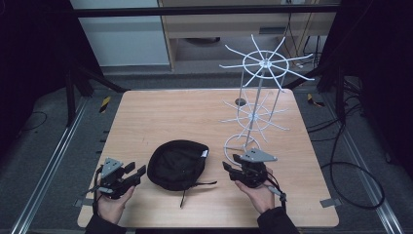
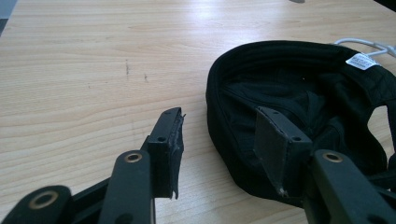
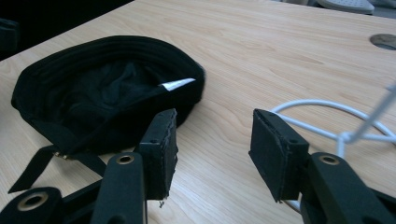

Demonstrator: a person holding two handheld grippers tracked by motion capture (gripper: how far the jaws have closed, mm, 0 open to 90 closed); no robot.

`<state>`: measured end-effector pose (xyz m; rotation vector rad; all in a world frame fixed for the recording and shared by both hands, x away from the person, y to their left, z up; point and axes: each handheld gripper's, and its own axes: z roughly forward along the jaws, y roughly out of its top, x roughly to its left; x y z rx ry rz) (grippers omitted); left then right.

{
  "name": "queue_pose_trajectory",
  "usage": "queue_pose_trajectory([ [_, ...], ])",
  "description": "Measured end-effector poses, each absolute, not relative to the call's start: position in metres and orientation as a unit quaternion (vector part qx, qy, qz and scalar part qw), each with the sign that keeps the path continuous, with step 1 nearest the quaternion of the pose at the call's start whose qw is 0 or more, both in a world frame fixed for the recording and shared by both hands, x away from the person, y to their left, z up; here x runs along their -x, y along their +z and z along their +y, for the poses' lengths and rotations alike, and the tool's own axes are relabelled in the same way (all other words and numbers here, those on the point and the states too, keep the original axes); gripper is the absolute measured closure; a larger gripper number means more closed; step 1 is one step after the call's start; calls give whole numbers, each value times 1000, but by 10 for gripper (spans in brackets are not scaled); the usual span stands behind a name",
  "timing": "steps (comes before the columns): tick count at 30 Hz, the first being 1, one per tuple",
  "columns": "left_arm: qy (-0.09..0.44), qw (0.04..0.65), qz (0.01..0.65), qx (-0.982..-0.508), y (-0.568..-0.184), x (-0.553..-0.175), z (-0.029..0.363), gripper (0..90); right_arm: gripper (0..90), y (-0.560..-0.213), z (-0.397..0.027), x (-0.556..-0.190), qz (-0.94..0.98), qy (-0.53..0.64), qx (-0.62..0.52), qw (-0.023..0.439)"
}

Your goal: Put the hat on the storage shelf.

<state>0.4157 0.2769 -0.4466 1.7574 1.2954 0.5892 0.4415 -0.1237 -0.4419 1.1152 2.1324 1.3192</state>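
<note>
Work on the black cap (image 1: 177, 165) has barely begun: it lies upside down between our grippers, unhung. Our left gripper (image 1: 135, 172) stands half open at its brim, empty; our right gripper (image 1: 230, 168), also half open and empty, sits just beside the white wire rack (image 1: 253, 114).

White wire rack (image 1: 258, 105) on wooden table (image 1: 160, 117)
</note>
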Motion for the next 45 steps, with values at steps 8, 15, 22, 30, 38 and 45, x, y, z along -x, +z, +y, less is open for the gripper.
queue_pose_trajectory([
  [8, 230, 410, 513, -718, -452, -422, 266, 520, 518, -440, -94, -460, 767, 468, -395, 192],
  [15, 229, 395, 513, -727, -459, -429, 261, 535, 508, -443, -75, -472, 770, 464, -396, 189],
  [22, 224, 380, 514, -736, -464, -434, 260, 560, 495, -450, -62, -478, 771, 459, -397, 191],
  [30, 215, 377, 519, -736, -467, -439, 262, 633, 478, -456, -53, -484, 765, 463, -402, 195],
  [38, 210, 362, 512, -750, -471, -441, 258, 719, 459, -464, -41, -490, 771, 450, -411, 184],
  [45, 209, 345, 515, -757, -474, -442, 258, 744, 422, -474, -41, -495, 773, 433, -428, 180],
])
